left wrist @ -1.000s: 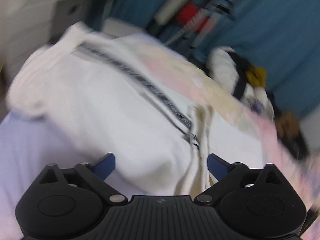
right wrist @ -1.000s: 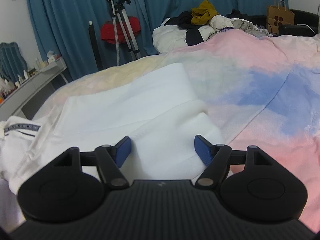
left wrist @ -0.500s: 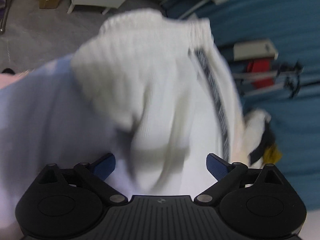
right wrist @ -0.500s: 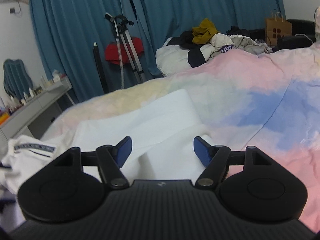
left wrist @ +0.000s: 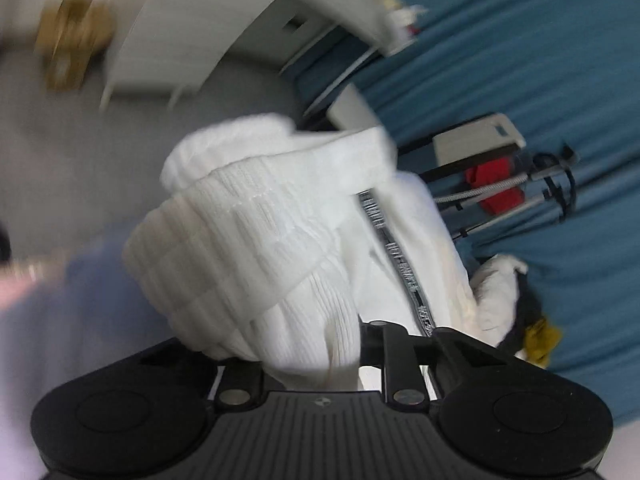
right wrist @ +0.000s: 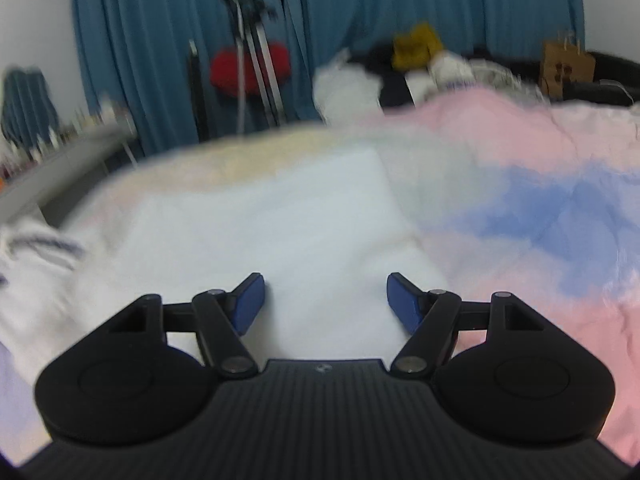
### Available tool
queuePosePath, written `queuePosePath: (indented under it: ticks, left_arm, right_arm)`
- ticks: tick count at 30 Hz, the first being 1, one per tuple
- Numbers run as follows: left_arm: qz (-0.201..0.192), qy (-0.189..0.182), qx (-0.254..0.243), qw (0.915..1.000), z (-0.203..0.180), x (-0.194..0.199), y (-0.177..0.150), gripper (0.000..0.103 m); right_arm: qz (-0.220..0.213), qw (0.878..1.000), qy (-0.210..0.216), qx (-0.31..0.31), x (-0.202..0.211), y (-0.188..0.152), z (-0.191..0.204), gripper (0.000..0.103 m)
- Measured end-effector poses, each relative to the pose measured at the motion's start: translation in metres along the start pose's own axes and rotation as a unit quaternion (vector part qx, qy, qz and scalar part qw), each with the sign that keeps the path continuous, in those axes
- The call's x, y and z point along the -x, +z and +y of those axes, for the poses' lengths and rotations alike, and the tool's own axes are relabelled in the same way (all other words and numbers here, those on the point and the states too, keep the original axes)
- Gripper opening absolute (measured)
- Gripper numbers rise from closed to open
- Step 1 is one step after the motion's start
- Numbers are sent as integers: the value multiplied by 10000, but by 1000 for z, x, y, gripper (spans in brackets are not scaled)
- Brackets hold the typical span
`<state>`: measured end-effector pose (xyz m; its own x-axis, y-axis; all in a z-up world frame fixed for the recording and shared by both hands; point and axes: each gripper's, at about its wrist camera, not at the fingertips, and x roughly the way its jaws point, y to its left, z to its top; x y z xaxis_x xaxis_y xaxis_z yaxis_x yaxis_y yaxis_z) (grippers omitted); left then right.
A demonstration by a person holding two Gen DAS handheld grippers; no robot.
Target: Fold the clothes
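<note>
A white garment with a ribbed hem and a grey printed stripe (left wrist: 260,240) lies bunched at the bed's edge. My left gripper (left wrist: 314,354) has its jaws closing, and a fold of the ribbed cloth is pinched between them; the cloth hides the pads. In the right wrist view the flat part of the same white garment (right wrist: 280,220) spreads over the pastel bedspread (right wrist: 540,208). Just above it my right gripper (right wrist: 326,300) stands open, with its blue pads (right wrist: 248,300) apart and nothing gripped.
A pile of mixed clothes (right wrist: 420,60) and a brown paper bag (right wrist: 566,64) sit at the bed's far end. A tripod with a red item (right wrist: 252,64) stands before blue curtains. White furniture (left wrist: 240,40) and a cardboard box (left wrist: 68,56) stand on the grey floor beyond the bed.
My left gripper swung over to the garment's ribbed edge, rolled, and its wide-open jaws drew in on the cloth. My right gripper stayed open over the flat white part.
</note>
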<state>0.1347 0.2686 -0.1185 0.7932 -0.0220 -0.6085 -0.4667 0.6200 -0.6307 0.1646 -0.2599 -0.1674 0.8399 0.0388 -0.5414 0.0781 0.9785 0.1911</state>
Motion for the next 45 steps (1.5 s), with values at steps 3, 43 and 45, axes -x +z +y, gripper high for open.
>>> queuePosePath:
  ticks: [3,43,45]
  left_arm:
    - [-934,302,-1693,9807,-62,30,-25,19]
    - [-912,-1151,-8080,5706,-254,32,-417,74]
    - [-839,-1181,-8168,5585,-239,36,-413,74]
  right_arm:
    - [-2,9999,71,-93,0,-2,-4,70]
    - [105,9312,1814,-3159,20,55,-137,71]
    - [207,9323,2015,-2995,15,67,-138,71]
